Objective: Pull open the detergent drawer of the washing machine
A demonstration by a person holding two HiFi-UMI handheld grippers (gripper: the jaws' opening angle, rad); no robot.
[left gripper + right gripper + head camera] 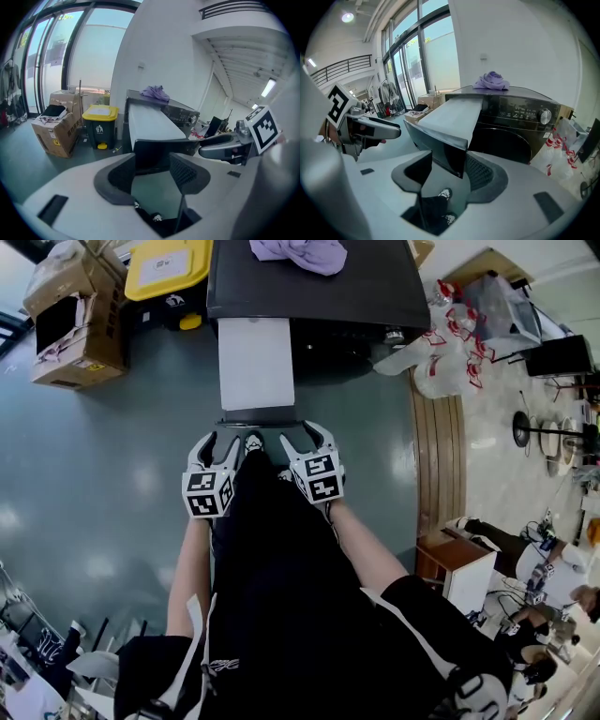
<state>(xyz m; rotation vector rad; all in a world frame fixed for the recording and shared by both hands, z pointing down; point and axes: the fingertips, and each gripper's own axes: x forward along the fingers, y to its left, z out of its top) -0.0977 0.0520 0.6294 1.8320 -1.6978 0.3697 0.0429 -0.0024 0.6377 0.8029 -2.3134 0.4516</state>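
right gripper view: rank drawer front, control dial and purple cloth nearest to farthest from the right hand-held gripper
1. drawer front, at the jaws of the right hand-held gripper.
2. control dial, right side of the washing machine panel.
3. purple cloth, on the machine's top, toward the back.

Head view: cam above the person, faces steeply down; washing machine (pixel 356 287) at top centre, far off. Left gripper view: low, faces drawer (pixel 152 124) front, v. near, frame centre; right gripper (pixel 220 146) at right edge. Right gripper view: same setup from the other side; left gripper (pixel 375 127) at left edge. All 3 share drawer, machine top w/ purple cloth (pixel 300 254).
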